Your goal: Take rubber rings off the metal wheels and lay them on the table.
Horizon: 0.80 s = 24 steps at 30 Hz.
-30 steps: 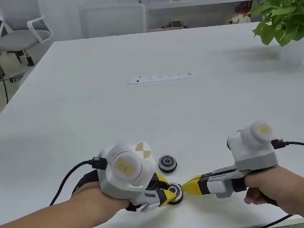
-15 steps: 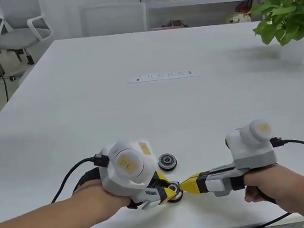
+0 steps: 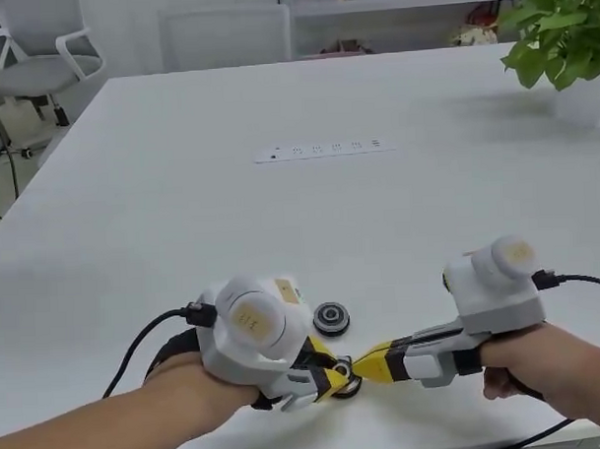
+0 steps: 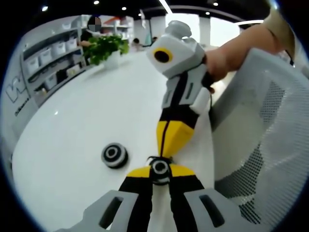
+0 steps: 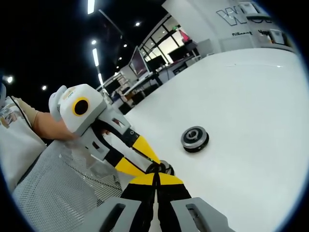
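Positions match 1 second ago: both claws meet at the near edge of the table (image 3: 182, 219). My left claw (image 4: 160, 173) stays clamped on 1 metal wheel (image 4: 160, 167). My right claw (image 5: 155, 177) has its jaws together, tip at that wheel; whether it pinches anything I cannot tell. The gripper views show the 2nd wheel (image 5: 194, 138) lying flat nearby — silver hub, black rubber ring (image 5: 195, 148) on it — where the head view gives a small dark disc.
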Tool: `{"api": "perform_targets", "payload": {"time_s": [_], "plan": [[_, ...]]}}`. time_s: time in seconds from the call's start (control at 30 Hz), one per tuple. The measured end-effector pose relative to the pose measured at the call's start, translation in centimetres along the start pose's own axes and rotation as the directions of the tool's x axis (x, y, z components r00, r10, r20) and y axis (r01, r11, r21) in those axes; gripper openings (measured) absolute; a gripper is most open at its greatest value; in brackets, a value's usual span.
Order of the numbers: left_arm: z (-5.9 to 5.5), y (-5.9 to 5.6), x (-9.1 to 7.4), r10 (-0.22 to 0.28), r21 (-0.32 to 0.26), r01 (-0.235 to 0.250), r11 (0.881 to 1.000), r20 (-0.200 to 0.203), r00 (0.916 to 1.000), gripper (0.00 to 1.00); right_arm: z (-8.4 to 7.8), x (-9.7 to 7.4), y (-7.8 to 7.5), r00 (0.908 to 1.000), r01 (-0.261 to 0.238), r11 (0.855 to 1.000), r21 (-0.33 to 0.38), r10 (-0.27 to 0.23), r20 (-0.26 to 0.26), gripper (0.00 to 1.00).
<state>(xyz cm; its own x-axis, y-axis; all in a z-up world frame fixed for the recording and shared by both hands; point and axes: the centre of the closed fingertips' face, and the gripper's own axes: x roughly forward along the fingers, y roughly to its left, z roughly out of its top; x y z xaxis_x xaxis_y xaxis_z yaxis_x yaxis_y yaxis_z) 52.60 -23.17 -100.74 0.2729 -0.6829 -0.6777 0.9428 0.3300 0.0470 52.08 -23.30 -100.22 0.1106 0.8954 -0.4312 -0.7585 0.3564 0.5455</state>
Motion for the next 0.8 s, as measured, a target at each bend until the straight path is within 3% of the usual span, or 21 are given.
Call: {"api": "perform_targets", "payload": {"time_s": [0.2,0.27,0.33,0.6,0.8], "plan": [[0.0,-0.1,0.0,0.002,0.002,-0.002,1.0,0.002,1.0,0.12,0.2,0.2,0.6,0.9997,-0.023,1.0,-0.015,0.023,0.002,0.0],[0.1,-0.1,0.1,0.004,0.005,-0.004,1.0,0.002,1.0,0.12,0.8,0.4,2.0,0.9949,-0.098,0.995,-0.003,0.098,0.024,0.0],[0.1,-0.1,0.1,0.004,0.004,-0.004,1.0,0.004,1.0,0.12,0.7,0.5,1.5,0.9984,-0.057,0.996,-0.069,0.057,0.0,0.0],[0.1,-0.1,0.1,0.008,0.002,-0.008,1.0,0.011,0.9999,0.13,0.7,0.0,0.3,0.9997,-0.008,0.996,-0.087,0.01,0.022,0.0],[0.1,-0.1,0.1,0.003,0.007,-0.003,1.0,0.009,1.0,0.14,0.5,0.0,0.1,1.0,0.003,0.992,-0.127,-0.003,0.001,0.0]]}}
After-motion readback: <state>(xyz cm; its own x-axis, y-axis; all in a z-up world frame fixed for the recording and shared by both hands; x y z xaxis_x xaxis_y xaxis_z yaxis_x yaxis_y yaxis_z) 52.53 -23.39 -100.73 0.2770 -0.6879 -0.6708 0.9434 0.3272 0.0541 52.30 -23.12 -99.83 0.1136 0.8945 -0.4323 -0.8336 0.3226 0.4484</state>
